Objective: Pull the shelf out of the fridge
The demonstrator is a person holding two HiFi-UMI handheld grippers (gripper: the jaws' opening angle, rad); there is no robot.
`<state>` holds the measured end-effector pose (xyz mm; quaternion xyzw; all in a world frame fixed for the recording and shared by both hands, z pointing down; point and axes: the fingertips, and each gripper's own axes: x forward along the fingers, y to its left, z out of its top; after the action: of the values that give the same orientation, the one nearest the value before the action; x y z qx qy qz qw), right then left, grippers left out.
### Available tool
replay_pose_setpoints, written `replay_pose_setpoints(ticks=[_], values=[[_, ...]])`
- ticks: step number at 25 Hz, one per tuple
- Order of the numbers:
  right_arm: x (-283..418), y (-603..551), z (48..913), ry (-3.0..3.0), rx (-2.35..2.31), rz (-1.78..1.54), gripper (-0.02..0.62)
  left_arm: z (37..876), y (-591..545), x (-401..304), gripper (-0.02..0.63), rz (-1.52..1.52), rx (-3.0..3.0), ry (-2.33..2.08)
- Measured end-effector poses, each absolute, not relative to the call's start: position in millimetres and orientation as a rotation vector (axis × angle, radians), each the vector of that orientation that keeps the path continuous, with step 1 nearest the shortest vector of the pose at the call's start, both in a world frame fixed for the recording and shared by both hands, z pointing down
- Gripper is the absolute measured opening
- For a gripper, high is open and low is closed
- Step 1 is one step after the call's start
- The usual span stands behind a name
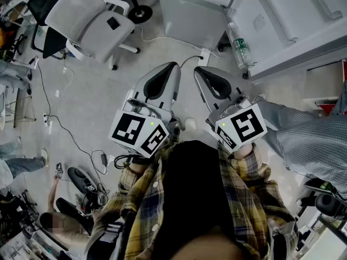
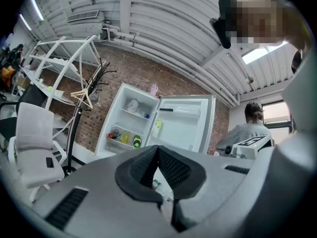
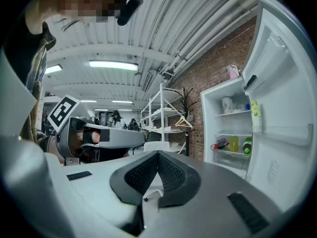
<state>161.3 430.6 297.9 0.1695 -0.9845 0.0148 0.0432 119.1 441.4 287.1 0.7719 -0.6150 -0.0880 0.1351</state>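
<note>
Left gripper (image 1: 172,65) and right gripper (image 1: 198,70): the 2 jaw pairs pressed together, pinching nothing, pointing level. Fridge (image 2: 112,118) stands open, well apart.

the pale floor (image 1: 92,91) carries a grey office chair (image 1: 89,20) on its wheeled base, a thin black cable (image 1: 57,118) trailing across it, a white cable (image 1: 162,38) running to a white plug block (image 1: 204,54), and a clear plastic bottle (image 1: 238,47) lying on its side just beside the open fridge door (image 1: 287,20). inside the fridge (image 2: 130,120), the upper shelf (image 2: 136,114) holds a white bag (image 2: 132,105). the lower shelf (image 2: 119,142) bears a red item (image 2: 114,134), a yellow container (image 2: 125,138) and a green bottle (image 2: 136,142) side by side.
</note>
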Motion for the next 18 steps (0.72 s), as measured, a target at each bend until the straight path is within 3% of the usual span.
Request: replay_pose_setpoints(ticks=[18], values=[[206,417,303,-3.04,0.576,0.123,0.018,287,438,139,0.005,-0.274,2.2,-1.843]])
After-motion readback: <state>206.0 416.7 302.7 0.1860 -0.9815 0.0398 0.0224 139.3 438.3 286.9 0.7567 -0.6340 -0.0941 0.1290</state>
